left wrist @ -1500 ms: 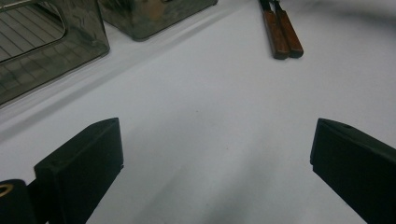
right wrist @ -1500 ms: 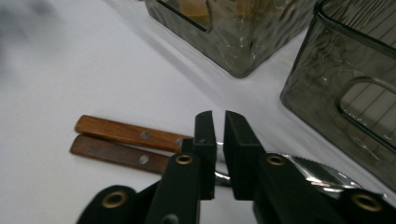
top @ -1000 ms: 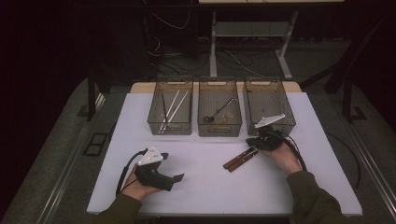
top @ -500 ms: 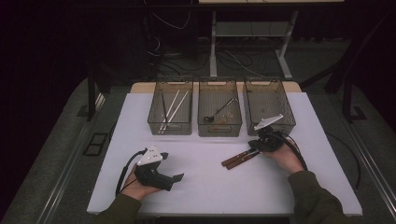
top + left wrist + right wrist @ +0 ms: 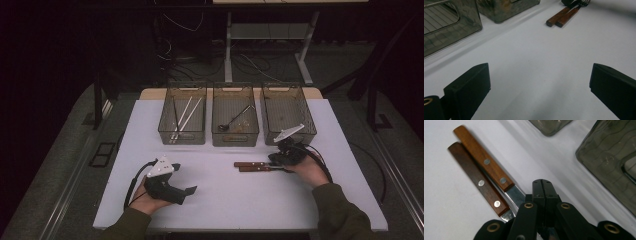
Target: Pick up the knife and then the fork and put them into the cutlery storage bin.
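Two wood-handled utensils [image 5: 252,166] lie side by side on the white table [image 5: 225,200], handles pointing left. One has a lighter handle [image 5: 484,165] and one a darker handle [image 5: 477,181]; fork tines show on one in the left gripper view [image 5: 562,16]. My right gripper [image 5: 275,159] rests at their metal ends, its jaws pressed together [image 5: 542,186] beside the blades, which run under its body. My left gripper [image 5: 189,191] lies low at the front left, jaws wide apart [image 5: 540,68] over bare table.
Three smoky see-through bins stand in a row at the back. The left bin [image 5: 182,132] holds pale sticks, the middle bin [image 5: 235,135] a long-handled spoon, and the right bin [image 5: 295,127] stands just beyond my right gripper. Dark floor and cables surround the table.
The pair of utensils has swung from a slant to lying level across the table, and the right hand turned slightly with it. The left gripper has stayed still.
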`<move>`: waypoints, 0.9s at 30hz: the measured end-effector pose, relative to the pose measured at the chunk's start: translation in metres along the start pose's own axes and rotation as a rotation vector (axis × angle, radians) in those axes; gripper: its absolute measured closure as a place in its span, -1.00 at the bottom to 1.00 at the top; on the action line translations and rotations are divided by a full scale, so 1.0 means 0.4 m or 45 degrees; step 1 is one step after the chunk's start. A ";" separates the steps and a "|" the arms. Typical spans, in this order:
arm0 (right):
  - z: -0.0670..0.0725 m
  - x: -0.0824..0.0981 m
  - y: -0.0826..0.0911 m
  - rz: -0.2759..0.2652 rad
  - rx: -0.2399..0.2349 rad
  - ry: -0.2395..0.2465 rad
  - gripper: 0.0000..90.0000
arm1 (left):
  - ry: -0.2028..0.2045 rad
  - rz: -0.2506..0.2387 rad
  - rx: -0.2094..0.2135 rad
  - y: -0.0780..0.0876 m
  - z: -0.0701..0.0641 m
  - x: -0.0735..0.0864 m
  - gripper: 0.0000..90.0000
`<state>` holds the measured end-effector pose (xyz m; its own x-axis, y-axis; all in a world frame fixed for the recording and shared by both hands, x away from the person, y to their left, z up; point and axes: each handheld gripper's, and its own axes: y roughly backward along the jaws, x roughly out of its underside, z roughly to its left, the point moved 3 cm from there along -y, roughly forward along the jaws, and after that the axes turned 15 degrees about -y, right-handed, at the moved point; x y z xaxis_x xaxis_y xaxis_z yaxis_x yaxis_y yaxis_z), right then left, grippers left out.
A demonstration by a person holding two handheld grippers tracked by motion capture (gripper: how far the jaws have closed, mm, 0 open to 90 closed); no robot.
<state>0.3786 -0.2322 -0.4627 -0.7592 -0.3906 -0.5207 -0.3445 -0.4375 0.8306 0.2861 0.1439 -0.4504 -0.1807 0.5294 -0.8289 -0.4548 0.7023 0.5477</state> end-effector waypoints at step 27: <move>0.027 0.009 0.048 -0.031 -0.129 -0.039 0.57 | -0.009 -0.009 0.012 0.002 -0.001 -0.002 -0.96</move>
<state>0.3635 -0.2331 -0.4465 -0.7685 -0.3543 -0.5327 -0.3065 -0.5270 0.7927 0.2855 0.1439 -0.4493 -0.1714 0.5274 -0.8322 -0.4480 0.7106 0.5426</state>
